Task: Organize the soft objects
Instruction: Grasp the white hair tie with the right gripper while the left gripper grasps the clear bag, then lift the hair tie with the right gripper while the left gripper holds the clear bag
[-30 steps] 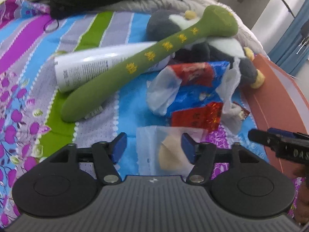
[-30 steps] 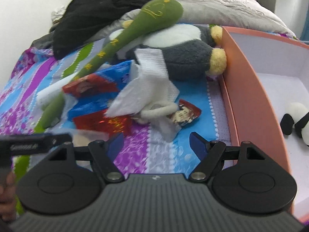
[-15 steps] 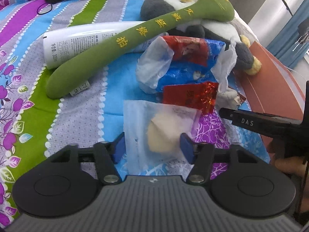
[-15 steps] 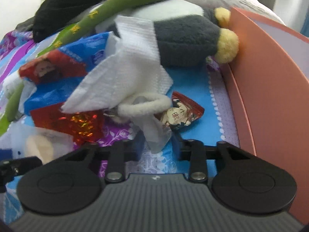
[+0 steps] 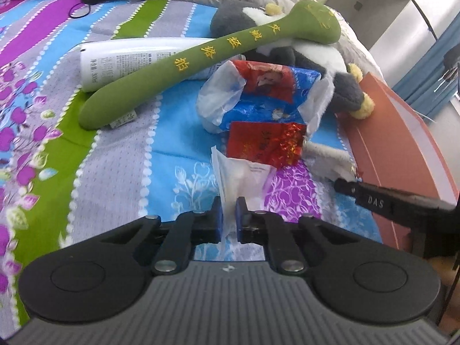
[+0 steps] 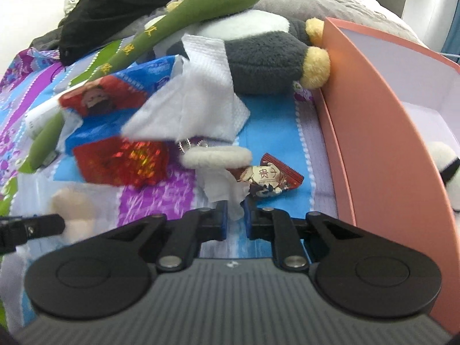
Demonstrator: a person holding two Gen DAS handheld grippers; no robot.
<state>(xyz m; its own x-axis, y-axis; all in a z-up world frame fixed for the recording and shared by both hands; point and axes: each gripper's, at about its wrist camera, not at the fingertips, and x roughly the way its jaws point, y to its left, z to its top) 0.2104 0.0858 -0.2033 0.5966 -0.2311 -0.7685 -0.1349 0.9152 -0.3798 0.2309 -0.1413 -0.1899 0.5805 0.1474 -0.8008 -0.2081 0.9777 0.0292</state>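
My left gripper (image 5: pixel 228 214) is closing, its pads pinching the near edge of a clear plastic bag (image 5: pixel 244 178) that lies on the bedspread; the bag holds a pale beige lump (image 6: pixel 72 204). My right gripper (image 6: pixel 235 215) is closing too, with the lower tail of a crumpled white tissue (image 6: pixel 221 184) squeezed between its pads. Beyond them lies a pile: a long green plush stick (image 5: pixel 201 54), a grey-and-white plush penguin (image 6: pixel 264 60), a blue-and-red snack bag (image 5: pixel 267 92), a red foil packet (image 5: pixel 264 143) and a fluffy white hair tie (image 6: pixel 215 156).
An orange box (image 6: pixel 373 143) stands open on the right with a panda plush (image 6: pixel 442 172) inside. A white bottle (image 5: pixel 120 60) lies under the green stick. A small brown candy wrapper (image 6: pixel 273 178) sits by the tissue. Black clothing (image 6: pixel 115 8) is heaped at the back.
Both grippers went from wide open to closed. The left moved forward onto the clear bag and pinched it; the right dropped towards the pile and pinched the tissue's tail.
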